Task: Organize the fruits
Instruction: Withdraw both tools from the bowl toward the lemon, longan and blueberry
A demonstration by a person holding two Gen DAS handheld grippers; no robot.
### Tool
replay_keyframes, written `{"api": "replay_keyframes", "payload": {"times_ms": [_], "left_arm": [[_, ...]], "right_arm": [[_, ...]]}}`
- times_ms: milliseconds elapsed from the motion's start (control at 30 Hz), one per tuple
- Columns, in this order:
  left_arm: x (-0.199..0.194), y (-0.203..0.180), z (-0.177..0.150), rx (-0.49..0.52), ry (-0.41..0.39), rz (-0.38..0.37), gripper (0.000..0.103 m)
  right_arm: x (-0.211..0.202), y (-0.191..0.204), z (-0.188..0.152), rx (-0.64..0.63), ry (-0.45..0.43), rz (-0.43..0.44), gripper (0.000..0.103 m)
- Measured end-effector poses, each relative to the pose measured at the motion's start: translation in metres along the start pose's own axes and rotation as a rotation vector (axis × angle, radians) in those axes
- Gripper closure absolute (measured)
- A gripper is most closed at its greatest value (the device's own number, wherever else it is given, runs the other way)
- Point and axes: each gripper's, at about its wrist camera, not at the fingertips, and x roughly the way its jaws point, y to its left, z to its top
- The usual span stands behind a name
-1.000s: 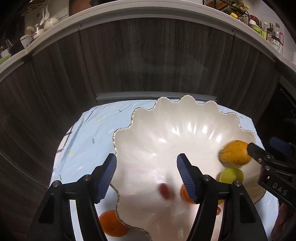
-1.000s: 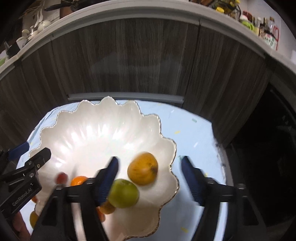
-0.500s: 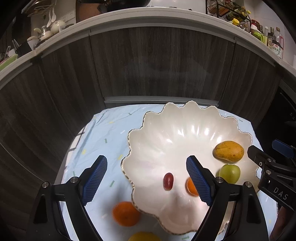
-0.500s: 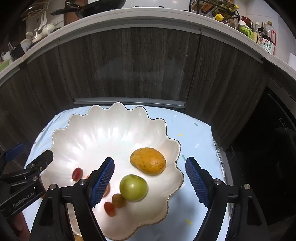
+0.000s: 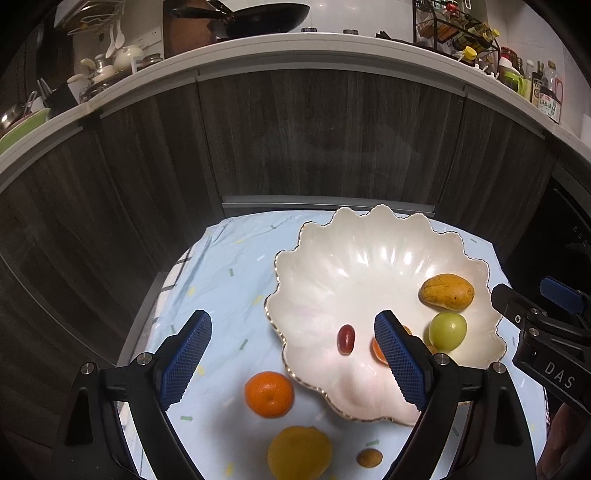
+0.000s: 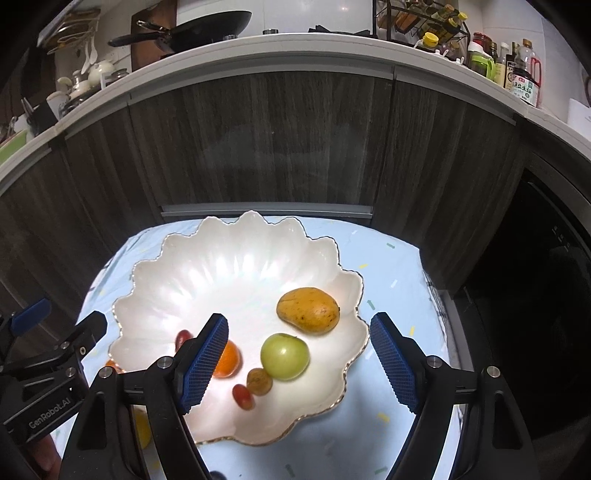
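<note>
A white scalloped bowl [image 5: 369,254] [image 6: 236,236] rests on a light blue cloth [image 5: 229,280]. It holds a yellow mango [image 5: 446,291] [image 6: 308,309], a green fruit [image 5: 447,331] [image 6: 284,356], a small orange [image 6: 227,360], a brown fruit [image 6: 259,381] and red grapes [image 5: 346,339] [image 6: 243,396]. Outside the bowl lie an orange [image 5: 269,394], a lemon [image 5: 299,456] and a small brown fruit [image 5: 369,458]. My left gripper [image 5: 293,325] hovers open over the bowl's left rim, holding nothing. Over the bowl's right half, my right gripper [image 6: 299,328] is open and empty too.
Dark wood cabinet fronts [image 5: 314,147] rise just behind the table. The counter above carries a black pan [image 5: 258,18], bottles [image 6: 521,81] and kitchenware. A dark gap [image 6: 535,295] lies to the table's right. Bare cloth shows left of the bowl.
Both grippers drew back and upward from the bowl. The left jaws spread wider. A grape now lies still in the bowl, and the fruit on the cloth has come into view.
</note>
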Motion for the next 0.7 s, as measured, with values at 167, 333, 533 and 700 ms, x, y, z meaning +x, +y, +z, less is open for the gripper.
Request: {"api": "replay_keyframes", "payload": {"times_ms": [167, 333, 533, 700], "left_arm": [[-0.009, 0.004, -0.006, -0.003, 0.002, 0.007, 0.013], [-0.017, 0.008, -0.013, -0.012, 0.003, 0.006, 0.013], [-0.031, 0.015, -0.021, -0.016, -0.010, 0.009, 0.013], [-0.042, 0.018, -0.027, -0.011, -0.014, 0.009, 0.013]], "right_arm": [[-0.010, 0.003, -0.004, 0.006, -0.006, -0.001, 0.023], [-0.021, 0.007, -0.008, 0.010, -0.016, 0.001, 0.023], [-0.032, 0.014, -0.012, 0.004, -0.020, -0.001, 0.023], [-0.042, 0.017, -0.017, 0.004, -0.025, 0.003, 0.023]]}}
